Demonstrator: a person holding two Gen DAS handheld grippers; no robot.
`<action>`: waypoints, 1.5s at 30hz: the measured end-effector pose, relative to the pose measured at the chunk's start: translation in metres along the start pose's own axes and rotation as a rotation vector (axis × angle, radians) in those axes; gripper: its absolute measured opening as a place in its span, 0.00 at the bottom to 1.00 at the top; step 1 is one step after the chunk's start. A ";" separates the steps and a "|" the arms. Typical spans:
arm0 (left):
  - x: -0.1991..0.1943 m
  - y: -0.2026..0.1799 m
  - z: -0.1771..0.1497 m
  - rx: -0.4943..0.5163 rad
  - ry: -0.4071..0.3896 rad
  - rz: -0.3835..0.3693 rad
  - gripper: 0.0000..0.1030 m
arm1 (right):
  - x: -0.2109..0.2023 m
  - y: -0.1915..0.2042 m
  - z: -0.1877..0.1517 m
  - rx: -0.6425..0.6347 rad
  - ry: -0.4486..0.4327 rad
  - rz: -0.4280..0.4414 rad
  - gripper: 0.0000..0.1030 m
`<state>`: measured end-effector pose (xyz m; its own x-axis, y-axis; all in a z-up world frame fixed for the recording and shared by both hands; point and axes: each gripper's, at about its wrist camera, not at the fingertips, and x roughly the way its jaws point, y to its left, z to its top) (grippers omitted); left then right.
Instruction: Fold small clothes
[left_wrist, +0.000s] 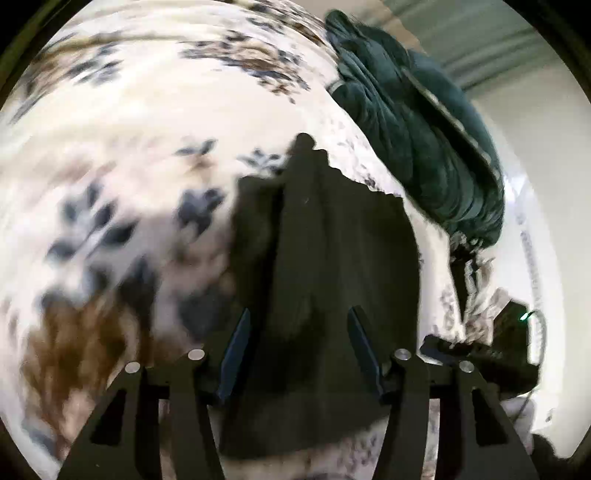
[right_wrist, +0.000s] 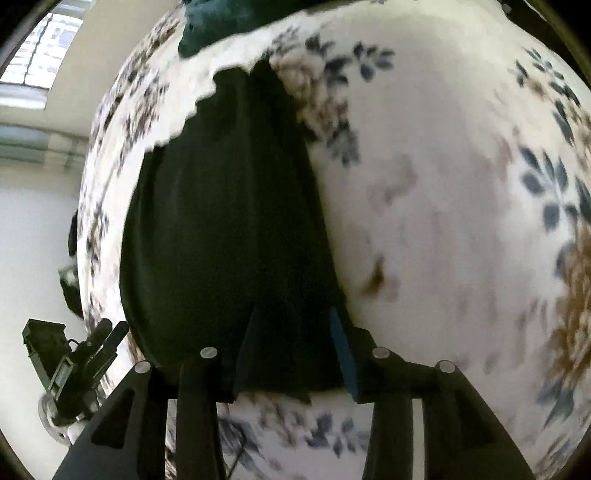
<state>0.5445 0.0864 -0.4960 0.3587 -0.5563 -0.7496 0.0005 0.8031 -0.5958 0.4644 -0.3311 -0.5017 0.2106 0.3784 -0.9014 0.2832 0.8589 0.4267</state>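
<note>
A bed cover (left_wrist: 147, 122), white with blue-grey leaves and brown blooms, fills most of both wrist views; motion blur smears its print, so the weave cannot be read, and the fisheye rim cuts it off on every side. On it lies a dark garment (left_wrist: 332, 258), near black, matte and soft-looking, folded to a long panel with a scalloped far edge; what kind of garment it is cannot be told, and its near end is hidden behind the gripper frames. Beyond its far end sits a heap of dark green cloth (left_wrist: 413, 122), deeply ribbed or wrinkled, with a pale striped band and a fringe; in the right wrist view only a corner of it shows at the top edge.

The left gripper (left_wrist: 300, 321) hangs over the near part of the garment, its jaws open, the blue pads (left_wrist: 236, 350) standing apart with dark cloth seen between them but not pressed. The right gripper (right_wrist: 295, 321) is likewise over the garment's near right edge, jaws parted, nothing clamped; its left pad is lost against the dark fabric. Each gripper appears small and blurred at the edge of the other's view, beside a pale floor and wall
</note>
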 end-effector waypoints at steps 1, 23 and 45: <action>0.015 -0.004 0.008 0.031 0.026 0.039 0.48 | 0.002 0.000 0.009 0.013 -0.015 0.009 0.42; 0.068 0.004 0.070 0.010 0.014 0.128 0.41 | 0.031 0.041 0.135 -0.076 -0.108 0.012 0.41; -0.017 0.046 -0.001 -0.278 -0.069 -0.126 0.79 | 0.017 0.023 0.157 -0.113 0.023 0.025 0.85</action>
<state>0.5380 0.1327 -0.5113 0.4343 -0.6243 -0.6493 -0.2028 0.6346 -0.7458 0.6219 -0.3591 -0.4952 0.1941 0.4070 -0.8926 0.1705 0.8820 0.4393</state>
